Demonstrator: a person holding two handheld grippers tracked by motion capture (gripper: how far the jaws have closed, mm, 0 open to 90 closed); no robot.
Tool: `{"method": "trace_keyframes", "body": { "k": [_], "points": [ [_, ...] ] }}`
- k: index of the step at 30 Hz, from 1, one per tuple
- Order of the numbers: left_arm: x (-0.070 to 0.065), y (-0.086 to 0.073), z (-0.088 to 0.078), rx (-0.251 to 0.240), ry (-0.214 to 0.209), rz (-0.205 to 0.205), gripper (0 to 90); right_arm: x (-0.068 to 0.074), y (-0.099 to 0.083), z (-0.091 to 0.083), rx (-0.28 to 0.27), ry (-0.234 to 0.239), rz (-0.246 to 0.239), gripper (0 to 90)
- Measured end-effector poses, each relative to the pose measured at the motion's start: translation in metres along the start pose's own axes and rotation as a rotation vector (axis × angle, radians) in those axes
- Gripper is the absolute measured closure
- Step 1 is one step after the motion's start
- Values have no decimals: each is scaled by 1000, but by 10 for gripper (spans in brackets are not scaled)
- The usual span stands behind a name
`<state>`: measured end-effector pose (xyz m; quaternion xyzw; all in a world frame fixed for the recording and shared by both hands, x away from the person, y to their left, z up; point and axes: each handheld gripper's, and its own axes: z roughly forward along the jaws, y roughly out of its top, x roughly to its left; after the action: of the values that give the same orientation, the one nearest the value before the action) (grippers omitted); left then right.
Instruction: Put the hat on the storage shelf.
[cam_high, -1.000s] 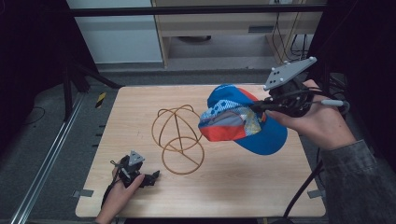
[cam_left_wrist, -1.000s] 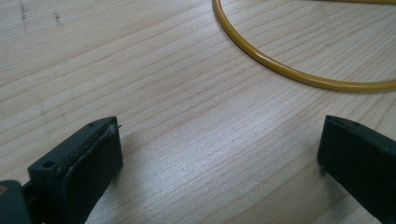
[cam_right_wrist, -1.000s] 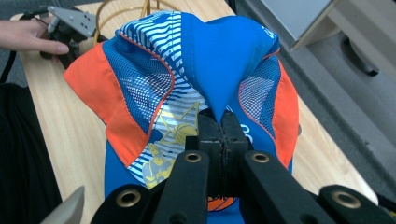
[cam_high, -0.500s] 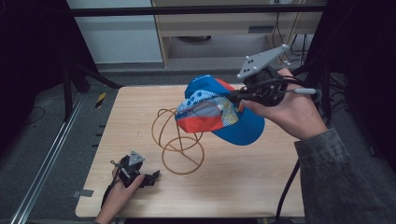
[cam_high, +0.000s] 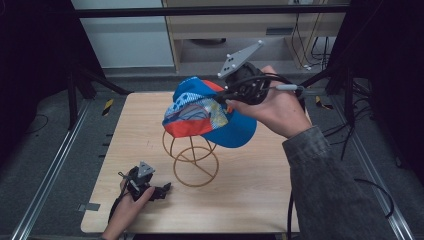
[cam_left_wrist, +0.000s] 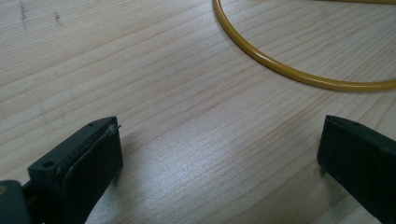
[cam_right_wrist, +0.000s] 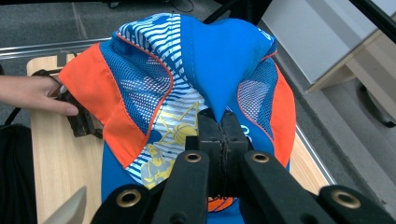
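A blue, orange and white mesh cap (cam_high: 205, 112) hangs in the air over the yellow wire stand (cam_high: 192, 155) at the table's middle. My right gripper (cam_high: 235, 95) is shut on the cap; in the right gripper view its jaws pinch a fold of the blue crown fabric (cam_right_wrist: 219, 84) at the right gripper (cam_right_wrist: 222, 122). The cap hides the stand's upper dome. My left gripper (cam_high: 162, 190) rests on the table near the front left edge, held by a hand. In the left gripper view the left gripper (cam_left_wrist: 219, 154) stands open over bare wood, with the stand's yellow base ring (cam_left_wrist: 280, 65) just ahead.
The wooden table (cam_high: 280, 195) has free room to the right and front of the stand. Black frame posts and cables stand around it, with a cabinet (cam_high: 235, 25) behind. A cable (cam_high: 290, 215) trails down from my right arm.
My right gripper has carried the cap leftward, from the table's right side to directly above the wire stand. The left gripper has stayed put.
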<state>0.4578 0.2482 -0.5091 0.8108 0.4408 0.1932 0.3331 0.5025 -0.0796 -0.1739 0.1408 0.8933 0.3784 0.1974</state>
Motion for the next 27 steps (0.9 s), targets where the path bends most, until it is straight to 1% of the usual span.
{"method": "trace_keyframes", "body": {
  "k": [2, 10, 13, 14, 20, 27],
  "points": [
    [0, 0, 0, 0, 0, 0, 0, -2, 6, 11, 1, 5, -3, 900],
    [0, 0, 0, 0, 0, 1, 0, -2, 20, 34, 11, 27, -11, 900],
    [0, 0, 0, 0, 0, 1, 0, -2, 21, 36, 13, 31, -12, 900],
    [0, 0, 0, 0, 0, 1, 0, -1, 24, 40, 15, 34, -13, 900],
    [0, 0, 0, 0, 0, 1, 0, 2, 29, 48, 27, 44, -22, 900],
    [0, 0, 0, -1, -4, 2, 0, 5, 33, 54, 34, 54, -26, 900]
  ]
}}
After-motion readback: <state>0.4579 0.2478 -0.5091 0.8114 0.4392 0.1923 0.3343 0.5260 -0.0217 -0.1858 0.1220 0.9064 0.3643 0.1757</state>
